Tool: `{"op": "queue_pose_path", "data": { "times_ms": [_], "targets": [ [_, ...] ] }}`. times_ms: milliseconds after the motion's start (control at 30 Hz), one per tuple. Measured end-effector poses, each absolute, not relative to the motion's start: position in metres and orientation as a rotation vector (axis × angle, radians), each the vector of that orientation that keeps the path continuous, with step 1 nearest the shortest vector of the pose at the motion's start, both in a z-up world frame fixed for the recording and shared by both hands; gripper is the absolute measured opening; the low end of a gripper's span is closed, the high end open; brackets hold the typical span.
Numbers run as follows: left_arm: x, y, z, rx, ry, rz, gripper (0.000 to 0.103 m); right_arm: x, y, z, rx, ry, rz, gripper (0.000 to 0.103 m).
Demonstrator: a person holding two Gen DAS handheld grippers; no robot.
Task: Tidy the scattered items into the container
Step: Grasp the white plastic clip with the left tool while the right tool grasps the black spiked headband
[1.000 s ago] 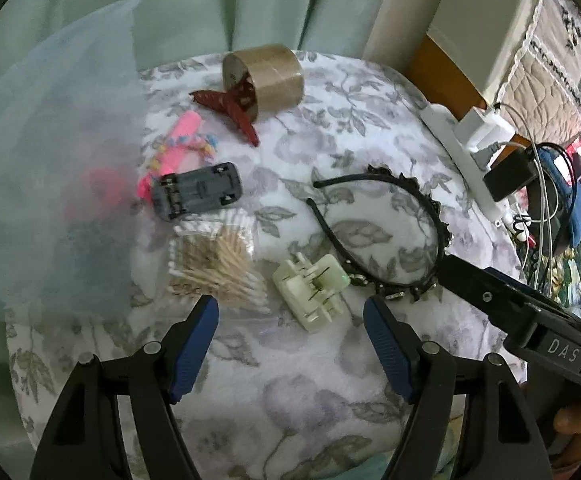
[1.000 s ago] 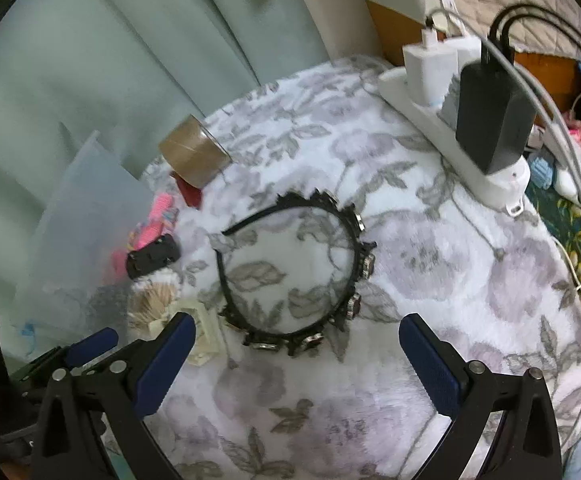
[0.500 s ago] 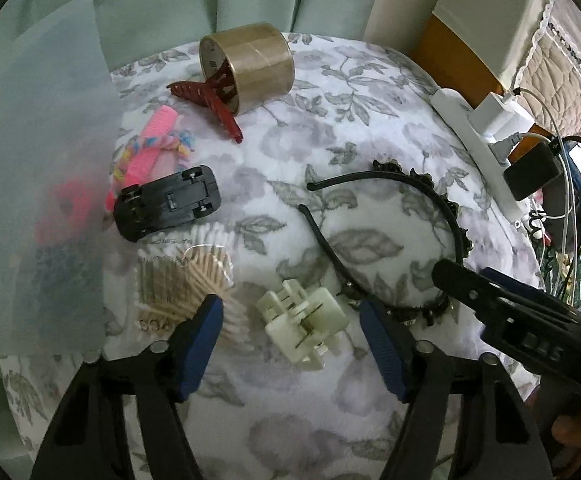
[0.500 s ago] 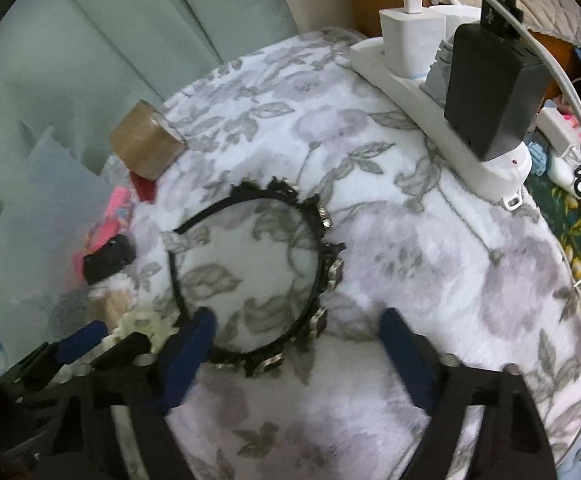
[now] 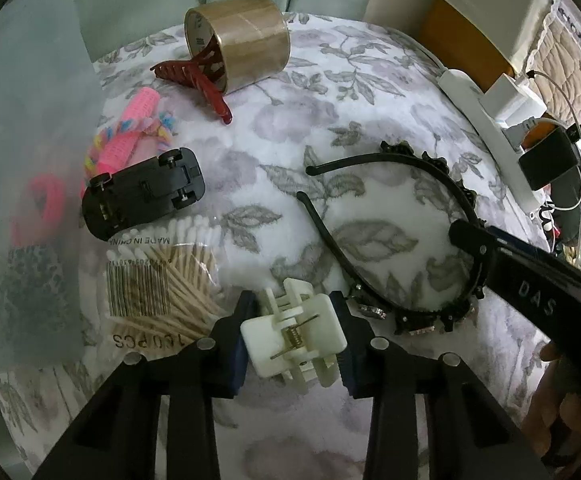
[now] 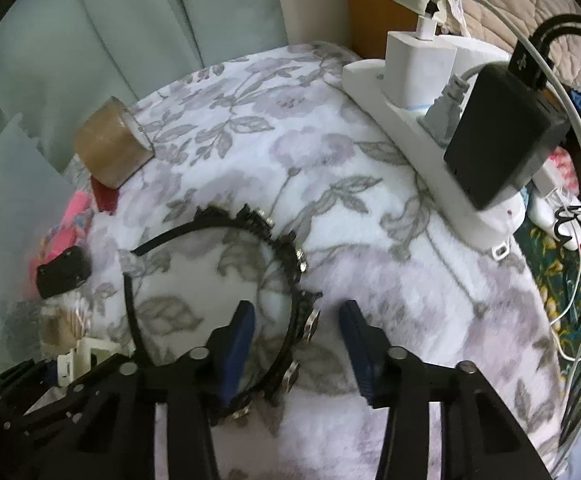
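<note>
**Items on the floral cloth, with both grippers down among them**

Floral white-and-grey fleece cloth [image 5: 370, 92]: carries every loose item.

Translucent frosted plastic bag [image 5: 22, 152], the container: stands far left of the left gripper's fingers; a pink ring and a dark patterned piece show dimly through its wall.

White power strip with chargers [image 6: 430, 136]: beyond and right of the right gripper's fingers.

Black studded headband [image 6: 286, 280]: its studded arc runs between the right gripper's [image 6: 296, 320] blue fingers, which have just been closing; a gap remains on each side, no contact visible.

Brown roll of packing tape [image 5: 238, 40]: far ahead of the left fingers, a dark red claw clip [image 5: 198, 78] against it.

Black toy car [image 5: 142, 192], upside down: ahead and left of the left fingers.

Clear packet of cotton swabs [image 5: 158, 276]: just left of the left fingers.

Pink foam hair roller with rainbow cord [image 5: 130, 132]: beyond the car.

Cream plastic claw clip [image 5: 294, 336]: between the left gripper's [image 5: 294, 340] fingers, which have just been closing and now press its two sides.
</note>
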State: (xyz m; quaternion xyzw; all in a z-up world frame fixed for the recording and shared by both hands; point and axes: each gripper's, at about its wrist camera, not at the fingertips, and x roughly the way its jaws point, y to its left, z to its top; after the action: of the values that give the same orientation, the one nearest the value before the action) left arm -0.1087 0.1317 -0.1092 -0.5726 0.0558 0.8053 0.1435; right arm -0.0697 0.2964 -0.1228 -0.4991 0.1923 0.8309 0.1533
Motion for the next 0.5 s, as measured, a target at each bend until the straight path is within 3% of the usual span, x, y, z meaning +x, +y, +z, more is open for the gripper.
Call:
{"op": "queue_pose_path", "data": {
  "times_ms": [300,500],
  "targets": [
    [-0.103,0.131,-0.104,-1.649,0.160,2.342,0.037,-0.066,0.302,-0.122,-1.419,0.571,2.357,0.020],
    [-0.095,0.126,-0.091,-1.610,0.157,2.368,0.037,-0.058,0.305,-0.120,-1.407,0.633,2.346,0.016]
  ]
}}
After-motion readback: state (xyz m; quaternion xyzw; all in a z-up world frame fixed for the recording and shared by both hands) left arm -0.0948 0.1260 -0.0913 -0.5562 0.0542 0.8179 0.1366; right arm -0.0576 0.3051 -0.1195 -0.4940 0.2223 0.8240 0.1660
